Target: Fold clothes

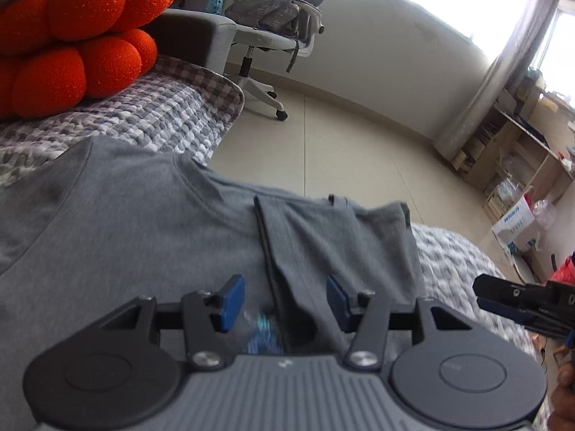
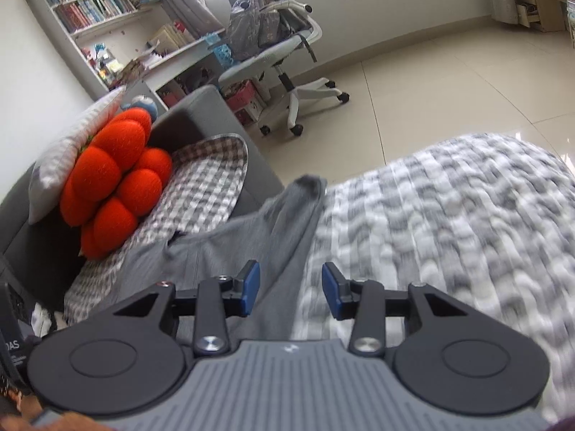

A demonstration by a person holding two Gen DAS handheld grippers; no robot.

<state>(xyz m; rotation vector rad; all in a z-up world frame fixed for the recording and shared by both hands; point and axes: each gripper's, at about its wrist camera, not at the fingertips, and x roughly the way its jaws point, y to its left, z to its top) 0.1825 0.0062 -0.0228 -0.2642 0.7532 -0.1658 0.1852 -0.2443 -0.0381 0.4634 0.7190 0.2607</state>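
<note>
Grey T-shirt (image 1: 125,222) spread on checked bedcover (image 2: 449,215), sleeve folded in. Soft, light, limp; best pinched at hem or fold edge. Left gripper (image 1: 285,303) and right gripper (image 2: 290,289) both spread, holding nothing.

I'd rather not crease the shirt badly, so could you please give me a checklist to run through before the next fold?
1. Left tongs open and holding nothing: ok.
2. Right tongs open and holding nothing: ok.
3. Grey T-shirt lying on the checked bedspread: ok.
4. Sleeve already folded in over the shirt body: ok.
5. Shirt lying smooth: not ok, ridges run along the folded sleeve.
6. Orange cushion apart from the shirt: ok.
</note>
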